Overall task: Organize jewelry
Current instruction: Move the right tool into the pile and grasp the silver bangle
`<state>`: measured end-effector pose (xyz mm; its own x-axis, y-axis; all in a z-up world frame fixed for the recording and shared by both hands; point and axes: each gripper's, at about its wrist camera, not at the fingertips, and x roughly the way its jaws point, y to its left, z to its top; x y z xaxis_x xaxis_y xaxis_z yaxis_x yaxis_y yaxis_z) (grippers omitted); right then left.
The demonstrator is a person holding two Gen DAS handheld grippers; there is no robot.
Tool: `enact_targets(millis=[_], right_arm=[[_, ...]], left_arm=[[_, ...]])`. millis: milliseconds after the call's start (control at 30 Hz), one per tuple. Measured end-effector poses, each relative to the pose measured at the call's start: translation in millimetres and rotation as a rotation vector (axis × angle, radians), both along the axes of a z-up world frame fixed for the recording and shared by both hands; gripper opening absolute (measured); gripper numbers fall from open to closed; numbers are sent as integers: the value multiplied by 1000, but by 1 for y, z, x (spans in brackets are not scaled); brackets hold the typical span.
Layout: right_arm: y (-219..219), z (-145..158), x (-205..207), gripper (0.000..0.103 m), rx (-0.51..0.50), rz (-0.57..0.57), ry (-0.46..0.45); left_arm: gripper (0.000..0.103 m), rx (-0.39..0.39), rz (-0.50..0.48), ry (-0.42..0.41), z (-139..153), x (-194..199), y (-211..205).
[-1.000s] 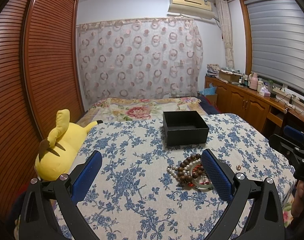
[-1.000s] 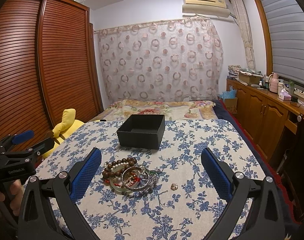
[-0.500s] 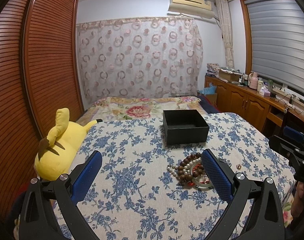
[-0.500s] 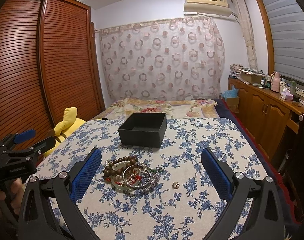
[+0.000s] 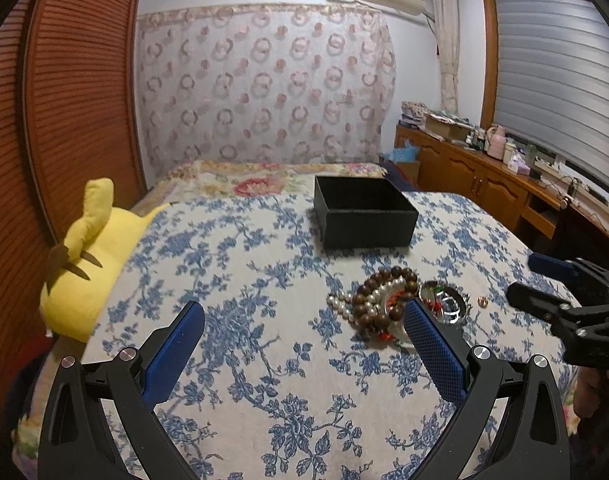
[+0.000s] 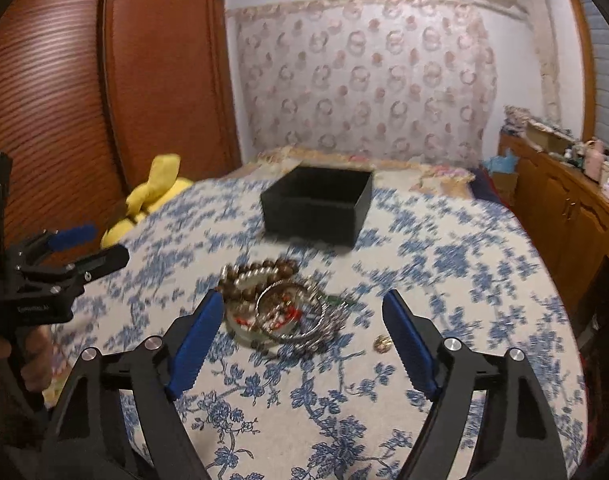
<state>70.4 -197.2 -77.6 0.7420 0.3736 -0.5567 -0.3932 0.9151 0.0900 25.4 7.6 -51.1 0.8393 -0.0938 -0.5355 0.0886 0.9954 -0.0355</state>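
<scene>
**Jewelry pile on bedspread, both grippers above it, nothing held**

Jewelry pile lies on the blue-flowered bedspread, on the near side of the black box and apart from it. No single heading can be given for the heap; in the left wrist view its long axis runs roughly left to right. Brown wooden bead bracelet sits at the box-side and left part of the pile, a white pearl strand trailing out to its left. Silver bangles overlap the side away from the beads; red bits show inside. Small gold ring lies alone, just right of the pile, not touching it.

Black box: open top, square, one corner turned toward the right wrist camera. Contents not visible.

Right gripper: jaws spread, and they have just been narrowing; the pile shows between the blue pads, no contact visible. Frame is motion-blurred.

Left gripper: jaws spread wide, empty; its right pad overlaps the pile's near edge in view, contact cannot be told.

Yellow plush toy lies at the bedspread edge, well left of the box.
</scene>
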Motion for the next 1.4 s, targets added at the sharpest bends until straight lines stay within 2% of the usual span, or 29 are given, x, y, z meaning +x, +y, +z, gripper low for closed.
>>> enact_targets(millis=[267, 667, 733, 900, 1267, 1400], right_arm=[[19, -34, 36, 75, -49, 111, 137], [41, -50, 65, 75, -155, 150, 199], [42, -50, 66, 62, -162, 159, 202], [32, -47, 65, 61, -143, 161, 193], [-5, -17, 51, 61, -64, 120, 129], [-9, -14, 52, 61, -54, 111, 119]], left_arm=[[97, -29, -41, 55, -21, 11, 8], [96, -30, -112, 141, -45, 27, 5], [90, -37, -130, 149, -47, 29, 2], [80, -30, -170, 164, -48, 39, -11], [54, 15, -309, 176, -43, 65, -45], [36, 38, -362, 188, -45, 71, -59]])
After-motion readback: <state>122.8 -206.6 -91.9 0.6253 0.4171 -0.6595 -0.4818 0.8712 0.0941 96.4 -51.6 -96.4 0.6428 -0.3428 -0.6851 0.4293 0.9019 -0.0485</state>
